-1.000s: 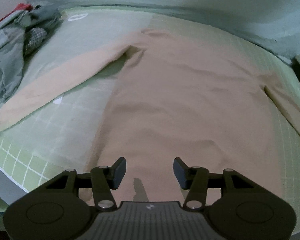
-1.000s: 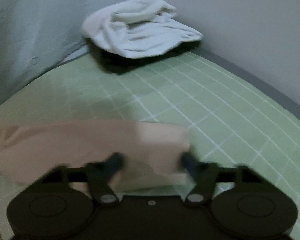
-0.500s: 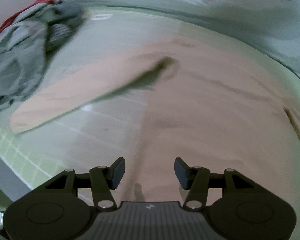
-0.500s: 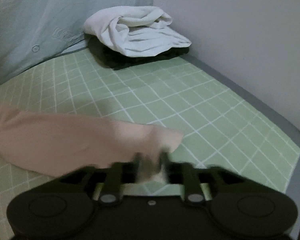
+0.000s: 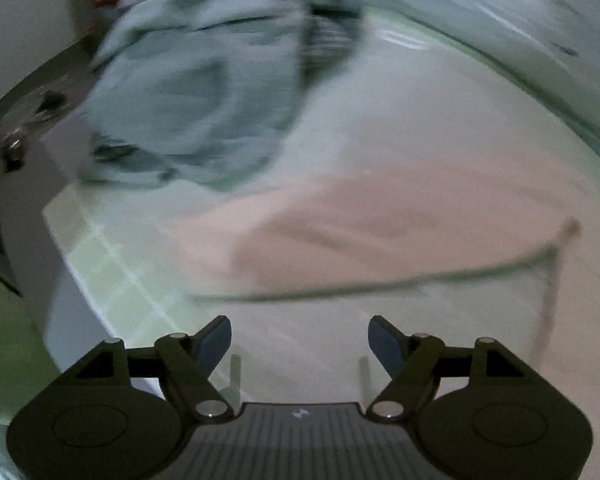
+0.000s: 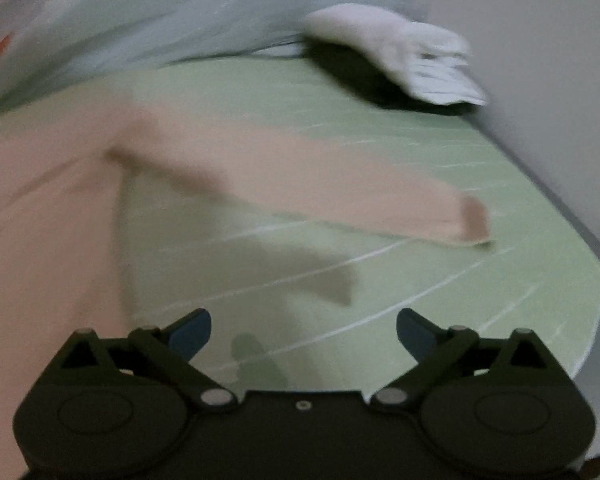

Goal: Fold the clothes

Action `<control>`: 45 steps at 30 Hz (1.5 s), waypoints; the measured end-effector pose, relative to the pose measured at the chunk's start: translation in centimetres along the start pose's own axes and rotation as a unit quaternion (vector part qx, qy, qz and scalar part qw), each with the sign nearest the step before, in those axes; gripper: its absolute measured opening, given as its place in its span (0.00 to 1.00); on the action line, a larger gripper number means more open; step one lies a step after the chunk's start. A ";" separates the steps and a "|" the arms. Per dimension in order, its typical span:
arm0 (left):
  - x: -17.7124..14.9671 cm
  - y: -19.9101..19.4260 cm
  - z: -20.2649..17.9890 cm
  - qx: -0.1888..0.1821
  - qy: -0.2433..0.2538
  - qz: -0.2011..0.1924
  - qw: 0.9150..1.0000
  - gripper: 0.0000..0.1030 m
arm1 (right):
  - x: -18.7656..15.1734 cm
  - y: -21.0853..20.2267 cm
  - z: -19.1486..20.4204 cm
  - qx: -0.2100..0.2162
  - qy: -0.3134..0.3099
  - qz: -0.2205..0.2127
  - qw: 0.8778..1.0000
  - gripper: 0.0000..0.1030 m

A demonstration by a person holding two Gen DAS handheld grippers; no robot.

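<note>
Now we hold both the left gripper [image 5: 300, 334] and right gripper [image 6: 304, 330] wide and empty. The pink shirt's [image 6: 40, 248] right sleeve [image 6: 320, 192] lies ahead on the green mat [image 6: 440, 280], pointing rightward; the left sleeve [image 5: 360, 224], blurred, probably lies crosswise too.

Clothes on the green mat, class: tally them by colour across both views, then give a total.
Peach top: 1
Grey heap: 1
White garment: 1
Dark garment under the white: 1
Total: 4
A red bit behind the heap is too blurred to count.
</note>
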State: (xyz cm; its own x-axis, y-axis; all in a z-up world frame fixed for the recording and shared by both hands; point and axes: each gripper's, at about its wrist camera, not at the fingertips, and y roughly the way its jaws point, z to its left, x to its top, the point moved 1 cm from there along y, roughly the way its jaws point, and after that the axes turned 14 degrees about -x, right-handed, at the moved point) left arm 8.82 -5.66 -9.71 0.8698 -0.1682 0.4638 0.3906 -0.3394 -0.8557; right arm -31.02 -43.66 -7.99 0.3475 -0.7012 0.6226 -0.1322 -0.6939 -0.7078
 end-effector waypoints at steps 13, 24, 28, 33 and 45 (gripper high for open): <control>2.5 2.6 5.4 0.008 0.007 -0.009 1.000 0.39 | -0.1 -4.0 5.3 0.005 -0.074 -0.021 0.997 0.97; 4.3 -1.0 -2.3 -0.065 0.097 -0.063 0.991 0.05 | 1.0 -2.7 4.6 0.015 -0.050 -0.021 0.998 0.97; 3.3 -2.3 -9.6 -0.152 0.159 -0.063 0.974 0.04 | 1.1 -1.1 3.4 0.021 -0.023 -0.001 1.000 0.97; -0.9 -3.7 -18.4 -0.304 0.212 -0.010 0.929 0.17 | 1.4 -0.1 2.4 0.014 0.004 0.006 1.000 0.97; -3.1 -2.3 -16.9 -0.199 0.228 0.032 0.953 0.72 | 2.7 -1.8 4.1 0.034 0.005 -0.025 0.999 0.97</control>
State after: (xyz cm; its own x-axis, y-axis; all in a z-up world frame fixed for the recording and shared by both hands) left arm 0.09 -20.01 -5.28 0.6308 -0.5551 0.5422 0.1167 -0.6229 -0.7735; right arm -26.02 -43.65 -6.45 0.3422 -0.6674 0.6614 -0.0508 -0.7160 -0.6962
